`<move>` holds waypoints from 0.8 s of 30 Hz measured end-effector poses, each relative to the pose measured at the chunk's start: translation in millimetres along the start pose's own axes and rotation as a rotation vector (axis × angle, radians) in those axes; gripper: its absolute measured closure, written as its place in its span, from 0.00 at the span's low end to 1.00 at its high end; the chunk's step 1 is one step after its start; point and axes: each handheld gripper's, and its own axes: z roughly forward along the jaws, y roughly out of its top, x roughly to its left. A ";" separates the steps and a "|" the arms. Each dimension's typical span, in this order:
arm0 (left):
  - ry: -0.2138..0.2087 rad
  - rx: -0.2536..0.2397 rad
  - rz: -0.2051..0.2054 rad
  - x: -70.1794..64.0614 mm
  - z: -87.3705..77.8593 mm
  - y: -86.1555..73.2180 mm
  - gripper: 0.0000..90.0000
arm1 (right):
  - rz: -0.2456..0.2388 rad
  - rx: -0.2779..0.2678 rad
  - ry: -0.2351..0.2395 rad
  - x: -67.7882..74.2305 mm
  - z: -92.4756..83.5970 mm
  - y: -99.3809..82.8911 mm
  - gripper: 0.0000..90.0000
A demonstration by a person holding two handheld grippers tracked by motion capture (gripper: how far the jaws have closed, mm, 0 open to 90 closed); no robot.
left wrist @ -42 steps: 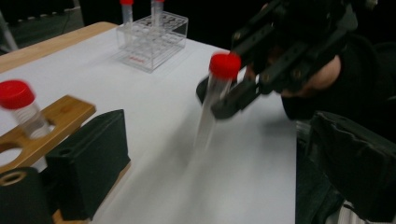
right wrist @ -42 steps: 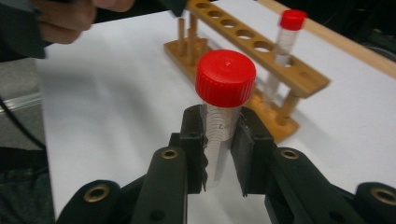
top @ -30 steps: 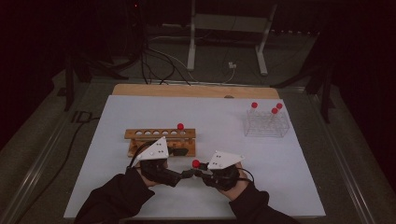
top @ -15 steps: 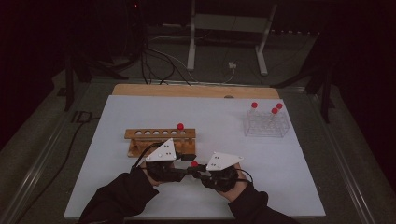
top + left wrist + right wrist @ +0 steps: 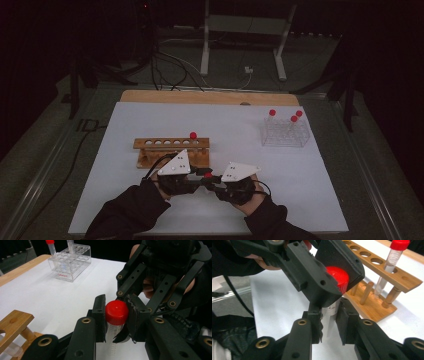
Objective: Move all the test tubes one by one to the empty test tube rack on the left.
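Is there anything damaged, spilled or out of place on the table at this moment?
Nothing is spilled or fallen. One oddity: the pads on the right gripper look torn and jagged at the edges. Both it and the left gripper clamp the red-capped tube, upright.

Tube (image 5: 113, 335): clear plastic, printed scale; cap (image 5: 116, 312) glossy red plastic, ribbed edge. Grippers: matt black plastic, brass-look rivets, rough pads (image 5: 342, 258). Near rack (image 5: 172, 149): smooth light wood. Far rack (image 5: 285, 132): clear glossy acrylic. Table (image 5: 225, 125): matt white sheet.
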 end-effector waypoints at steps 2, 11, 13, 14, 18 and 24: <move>0.004 -0.004 -0.003 0.4 -1.7 0.8 0.80 | 0.007 -0.005 -0.002 -0.3 -0.4 -0.4 0.77; 0.058 -0.009 -0.026 11.5 -18.8 2.3 0.80 | 0.017 -0.028 -0.034 -5.1 -5.8 -1.5 0.56; 0.073 -0.008 -0.029 13.8 -22.4 2.7 0.80 | 0.021 -0.039 -0.034 -6.5 -7.6 -1.4 0.54; 0.081 -0.010 -0.029 15.0 -24.1 2.9 0.80 | 0.025 -0.045 -0.037 -7.1 -8.5 -1.3 0.51; 0.105 -0.014 -0.041 21.0 -31.1 4.5 0.80 | 0.041 -0.064 -0.037 -10.2 -11.6 -1.2 0.42; 0.148 -0.017 -0.055 32.5 -39.8 6.7 0.80 | 0.066 -0.084 -0.062 -12.9 -15.4 0.0 0.23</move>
